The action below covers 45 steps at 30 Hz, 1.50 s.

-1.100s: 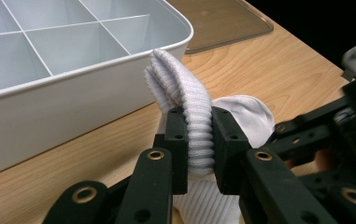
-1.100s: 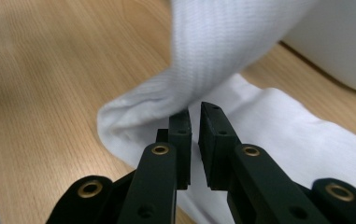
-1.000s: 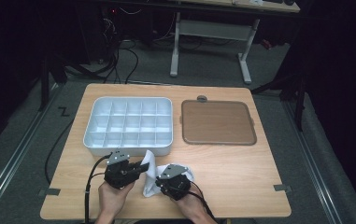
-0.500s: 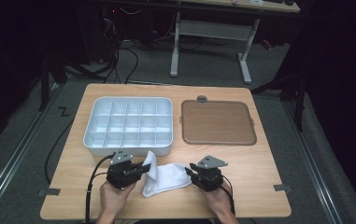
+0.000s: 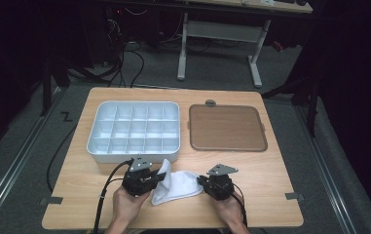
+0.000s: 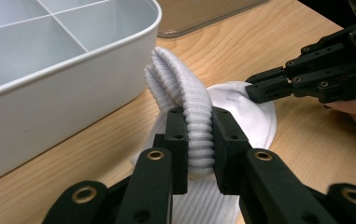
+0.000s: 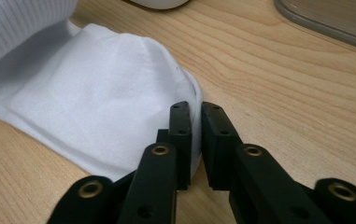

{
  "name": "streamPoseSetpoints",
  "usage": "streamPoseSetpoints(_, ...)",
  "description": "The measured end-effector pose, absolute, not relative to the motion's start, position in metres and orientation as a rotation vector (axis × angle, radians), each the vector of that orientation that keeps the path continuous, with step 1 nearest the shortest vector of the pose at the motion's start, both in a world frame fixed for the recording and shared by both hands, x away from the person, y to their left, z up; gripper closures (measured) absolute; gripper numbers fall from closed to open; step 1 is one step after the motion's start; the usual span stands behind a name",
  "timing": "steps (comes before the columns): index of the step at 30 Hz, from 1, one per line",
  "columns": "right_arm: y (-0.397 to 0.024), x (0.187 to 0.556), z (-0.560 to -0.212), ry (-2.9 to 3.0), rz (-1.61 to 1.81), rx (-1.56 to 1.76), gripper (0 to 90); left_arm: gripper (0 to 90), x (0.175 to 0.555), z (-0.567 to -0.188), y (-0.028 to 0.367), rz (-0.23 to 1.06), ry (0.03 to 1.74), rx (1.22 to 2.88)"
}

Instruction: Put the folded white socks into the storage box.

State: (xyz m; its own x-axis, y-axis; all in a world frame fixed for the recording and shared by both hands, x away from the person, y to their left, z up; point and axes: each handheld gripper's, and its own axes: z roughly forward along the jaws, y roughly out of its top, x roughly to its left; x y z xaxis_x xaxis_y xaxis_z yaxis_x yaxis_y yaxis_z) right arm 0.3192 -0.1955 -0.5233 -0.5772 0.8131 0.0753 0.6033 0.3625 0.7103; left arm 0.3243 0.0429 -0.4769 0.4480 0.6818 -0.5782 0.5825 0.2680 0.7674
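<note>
Both hands low and level at the table's near edge: left gripper pinches the sock's ribbed cuff, right gripper has just closed on its toe edge.

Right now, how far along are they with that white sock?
Early on, it seems. Done: both ends are gripped. The left gripper pinches the ribbed cuff of the white sock, and the right gripper, whose jaws have just been closing, nips the toe edge. In hand: the sock stretched between them on the table. Left: probably folding it and putting it into the empty white tray.
</note>
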Motion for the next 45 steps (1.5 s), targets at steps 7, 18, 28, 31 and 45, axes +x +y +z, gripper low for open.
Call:
streamPoseSetpoints(7,-0.189,0.318,-0.524,2.347,1.040,1.262,86.7,78.3,0.323,-0.479,0.031,0.093,1.199,1.438)
streamPoseSetpoints(18,-0.178,0.319,-0.524,2.365,1.066,1.252,86.7,78.1,0.323,-0.483,0.013,0.089,1.179,1.520)
streamPoseSetpoints(28,-0.175,0.319,-0.525,2.369,1.076,1.256,86.7,77.0,0.322,-0.493,-0.001,0.078,1.173,1.573)
streamPoseSetpoints(31,-0.175,0.320,-0.525,2.372,1.076,1.254,86.6,76.6,0.323,-0.496,-0.004,0.076,1.172,1.580)
streamPoseSetpoints(45,-0.177,0.320,-0.525,2.376,1.084,1.257,86.3,58.5,0.323,-0.505,-0.012,0.049,1.179,1.616)
